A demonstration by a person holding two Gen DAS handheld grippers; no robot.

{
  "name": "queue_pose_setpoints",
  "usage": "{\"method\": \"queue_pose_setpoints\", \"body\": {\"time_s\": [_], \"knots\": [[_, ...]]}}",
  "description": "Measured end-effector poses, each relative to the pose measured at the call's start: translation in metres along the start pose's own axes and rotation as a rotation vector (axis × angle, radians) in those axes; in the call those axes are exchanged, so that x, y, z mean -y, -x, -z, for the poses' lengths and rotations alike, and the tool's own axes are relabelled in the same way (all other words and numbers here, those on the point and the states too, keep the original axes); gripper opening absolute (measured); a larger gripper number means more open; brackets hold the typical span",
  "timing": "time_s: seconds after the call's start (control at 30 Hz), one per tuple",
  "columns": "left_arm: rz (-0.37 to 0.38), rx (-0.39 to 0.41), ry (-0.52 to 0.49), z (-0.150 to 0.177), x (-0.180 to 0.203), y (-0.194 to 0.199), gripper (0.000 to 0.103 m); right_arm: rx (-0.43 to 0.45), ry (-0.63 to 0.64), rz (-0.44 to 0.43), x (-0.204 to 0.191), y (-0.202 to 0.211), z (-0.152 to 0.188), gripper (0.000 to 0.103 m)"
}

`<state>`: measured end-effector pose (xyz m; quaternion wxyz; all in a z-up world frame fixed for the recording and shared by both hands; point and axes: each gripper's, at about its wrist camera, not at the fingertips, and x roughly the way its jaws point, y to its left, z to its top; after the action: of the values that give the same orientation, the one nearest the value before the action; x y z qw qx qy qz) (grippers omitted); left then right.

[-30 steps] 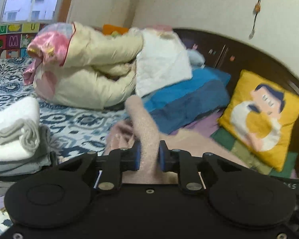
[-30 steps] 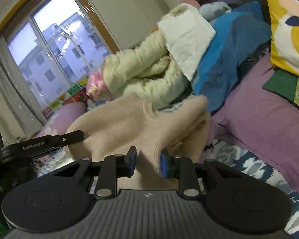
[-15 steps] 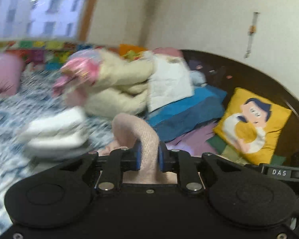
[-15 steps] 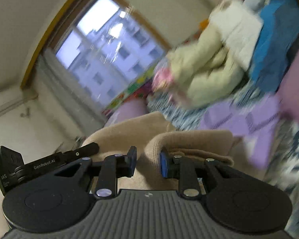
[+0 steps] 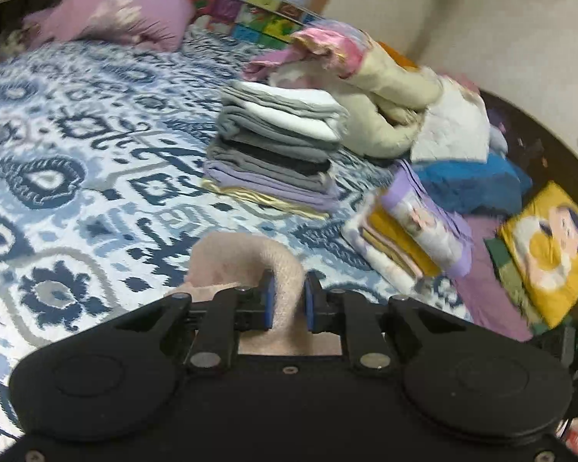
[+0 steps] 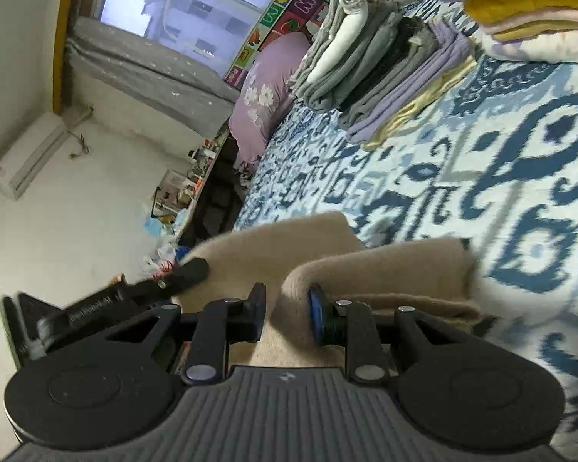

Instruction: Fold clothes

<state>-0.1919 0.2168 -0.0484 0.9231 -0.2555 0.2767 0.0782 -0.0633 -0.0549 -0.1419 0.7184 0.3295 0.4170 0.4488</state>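
My left gripper (image 5: 287, 294) is shut on a fold of a beige-pink knit garment (image 5: 242, 258), held over the blue-and-white patterned bedspread (image 5: 77, 177). My right gripper (image 6: 287, 313) is shut on the same beige garment (image 6: 370, 273), which bunches between and beyond its fingers above the bedspread (image 6: 501, 161). The left gripper's body (image 6: 135, 292) shows at the left of the right wrist view, against the garment. A stack of folded grey, white and lilac clothes (image 5: 277, 142) lies further off on the bed; it also shows in the right wrist view (image 6: 373, 61).
A second stack of folded yellow and lilac items (image 5: 416, 231) lies right of the first. A cream jacket pile (image 5: 385, 111), blue bedding (image 5: 470, 184), a yellow cartoon pillow (image 5: 547, 250) and a purple pillow (image 5: 119, 19) ring the bed. The bed edge (image 6: 227, 177) drops to the left.
Both grippers have swung with the beige garment away from the headboard side and now point down over the patterned bedspread; the folded stacks have come into view ahead.
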Motion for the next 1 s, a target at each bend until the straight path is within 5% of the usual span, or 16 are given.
{"method": "queue_pose_setpoints", "body": {"time_s": [0.13,0.27,0.33,0.4,0.43,0.47,0.57,0.67,1.0], "knots": [[0.066,0.172,0.011,-0.038,-0.007,0.02,0.012,0.064,0.028,-0.032,-0.038,-0.015,-0.026,0.026],[0.145,0.352,0.035,-0.053,-0.031,0.058,0.014,0.214,0.26,-0.056,-0.104,-0.005,-0.045,0.026],[0.136,0.287,0.024,-0.038,-0.047,0.062,0.022,0.225,0.343,-0.015,-0.108,-0.002,-0.036,0.028],[0.125,0.205,0.018,-0.009,-0.071,0.063,0.074,0.214,0.364,0.036,-0.094,0.0,-0.022,0.042],[0.121,0.199,0.027,0.009,-0.086,0.065,0.076,0.2,0.346,0.065,-0.078,-0.001,-0.013,0.061],[0.116,0.182,0.069,0.025,-0.101,0.062,0.076,0.188,0.295,0.08,-0.054,-0.001,-0.004,0.067],[0.101,0.115,0.24,0.064,-0.151,0.046,0.076,0.157,0.124,0.166,0.01,-0.004,0.024,0.067],[0.074,0.086,0.264,0.083,-0.159,0.028,0.076,0.132,0.036,0.252,0.055,-0.013,0.05,0.067],[-0.007,0.01,0.229,0.133,-0.161,-0.031,0.076,0.189,0.193,0.381,0.085,-0.02,0.104,0.081]]}}
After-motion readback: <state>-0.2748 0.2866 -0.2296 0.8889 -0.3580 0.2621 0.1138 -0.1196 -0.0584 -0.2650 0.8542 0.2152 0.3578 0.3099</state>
